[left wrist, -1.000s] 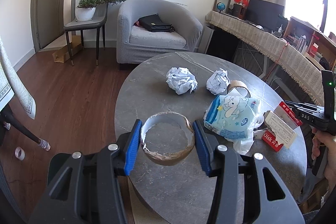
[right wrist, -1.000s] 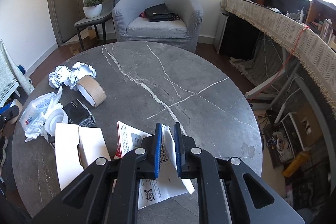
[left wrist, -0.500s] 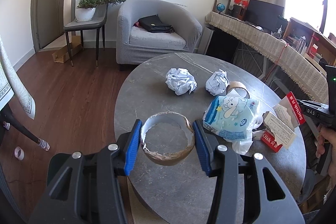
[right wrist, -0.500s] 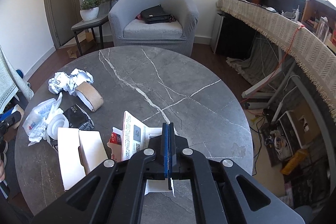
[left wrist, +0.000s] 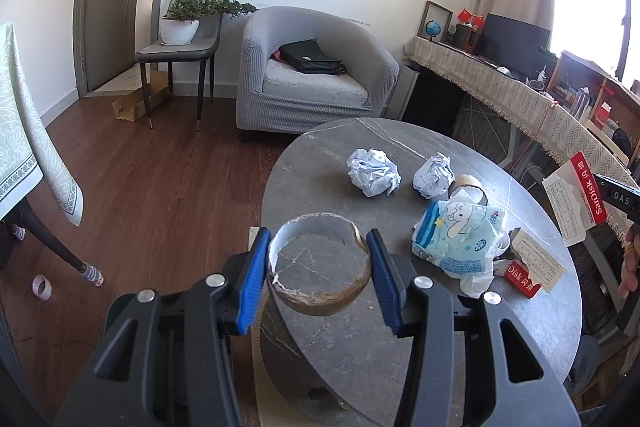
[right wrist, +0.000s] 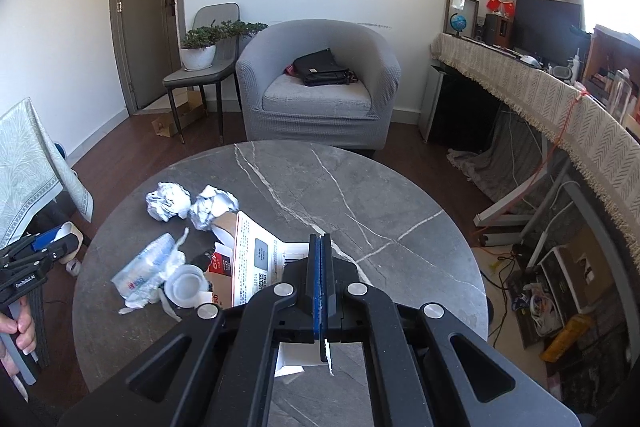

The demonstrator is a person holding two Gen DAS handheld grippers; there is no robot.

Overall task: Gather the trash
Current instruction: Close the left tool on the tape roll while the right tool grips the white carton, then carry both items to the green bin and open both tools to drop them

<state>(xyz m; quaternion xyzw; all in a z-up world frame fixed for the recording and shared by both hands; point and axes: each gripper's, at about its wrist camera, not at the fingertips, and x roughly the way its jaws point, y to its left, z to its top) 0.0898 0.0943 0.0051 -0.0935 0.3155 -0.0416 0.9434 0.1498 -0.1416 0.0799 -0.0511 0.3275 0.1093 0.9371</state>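
My left gripper is shut on an empty cardboard tape ring and holds it above the near left edge of the round grey marble table. My right gripper is shut on a torn white and red SanDisk card package, lifted off the table; the package also shows in the left wrist view. On the table lie two crumpled paper balls, a blue tissue pack, another tape roll and a torn red box.
A grey armchair with a black bag stands behind the table. A chair with a potted plant is at the far left. A cloth-covered desk runs along the right wall. A small tape roll lies on the wooden floor.
My right gripper closed on the card package and lifted it up off the table. My left gripper rose with the tape ring still held.
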